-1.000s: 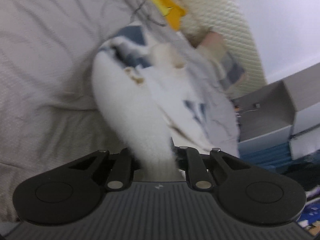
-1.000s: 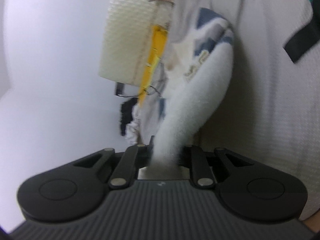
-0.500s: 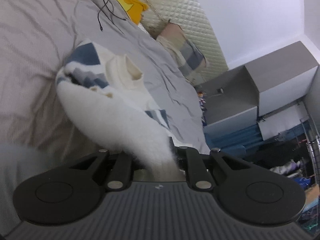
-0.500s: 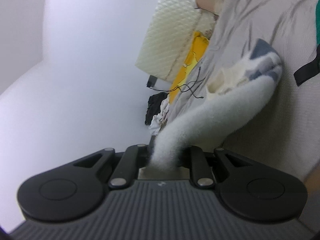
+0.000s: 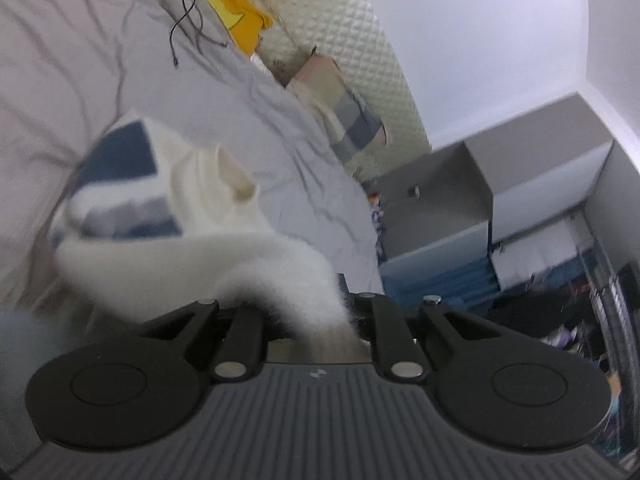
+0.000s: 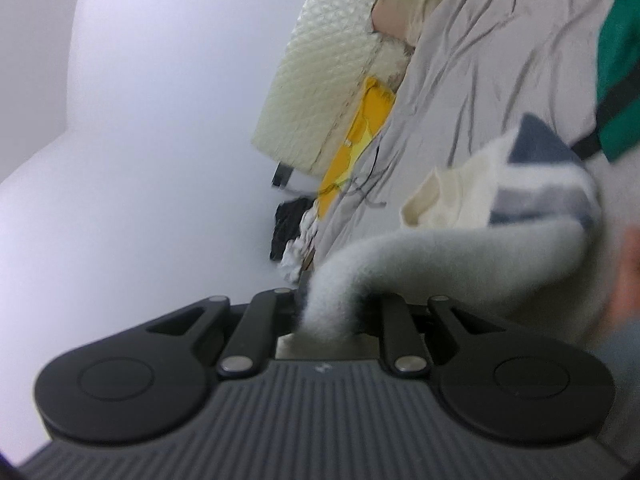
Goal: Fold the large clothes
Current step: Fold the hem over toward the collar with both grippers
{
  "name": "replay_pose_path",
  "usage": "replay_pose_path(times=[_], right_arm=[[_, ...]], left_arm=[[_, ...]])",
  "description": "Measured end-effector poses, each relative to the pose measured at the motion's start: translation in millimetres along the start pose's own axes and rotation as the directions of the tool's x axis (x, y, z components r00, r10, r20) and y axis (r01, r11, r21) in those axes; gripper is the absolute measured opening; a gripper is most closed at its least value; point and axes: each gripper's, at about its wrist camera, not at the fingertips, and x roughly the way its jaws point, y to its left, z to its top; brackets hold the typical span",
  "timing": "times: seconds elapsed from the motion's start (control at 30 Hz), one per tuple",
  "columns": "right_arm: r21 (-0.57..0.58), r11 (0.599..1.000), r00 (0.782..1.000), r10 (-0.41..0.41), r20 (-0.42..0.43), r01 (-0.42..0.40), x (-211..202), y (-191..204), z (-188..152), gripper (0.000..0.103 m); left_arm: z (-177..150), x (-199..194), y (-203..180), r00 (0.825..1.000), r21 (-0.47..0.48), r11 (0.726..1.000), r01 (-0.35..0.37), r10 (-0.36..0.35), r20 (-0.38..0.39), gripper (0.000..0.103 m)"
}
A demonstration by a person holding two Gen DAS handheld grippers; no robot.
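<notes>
The fluffy white sweater (image 5: 168,264) is held clenched in the left hand-held gripper (image 5: 316,320) at lower centre, and its other edge (image 6: 440,256) in the right hand-held gripper (image 6: 330,320). It is probably gripped at two places so that it spreads evenly over the grey bed (image 5: 280,140) behind it for folding.

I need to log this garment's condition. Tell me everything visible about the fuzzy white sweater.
The fuzzy white sweater looks like soft, fluffy knit, white with navy and grey blocks and a cream collar standing up. It is bunched, not folded. Each end is pinched: one in the left claw, one in the right claw. Its middle sags toward the wrinkled grey bedsheet.
</notes>
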Motion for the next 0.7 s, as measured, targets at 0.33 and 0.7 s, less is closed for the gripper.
replay_pose_path(times=[0.33,0.7], right_arm=[[-0.008,0.993,0.991,-0.113,0.075,0.114,120,-29,91,0.017],[0.011,0.987,0.985,-0.163,0.049,0.163,185,-124,119,0.017]], left_arm=[[106,132,10,0.982,0.054,0.993,-0.107,0.097,0.161,0.015],[148,249,93,0.953,0.1,0.97,-0.221,0.193,0.234,0.016]])
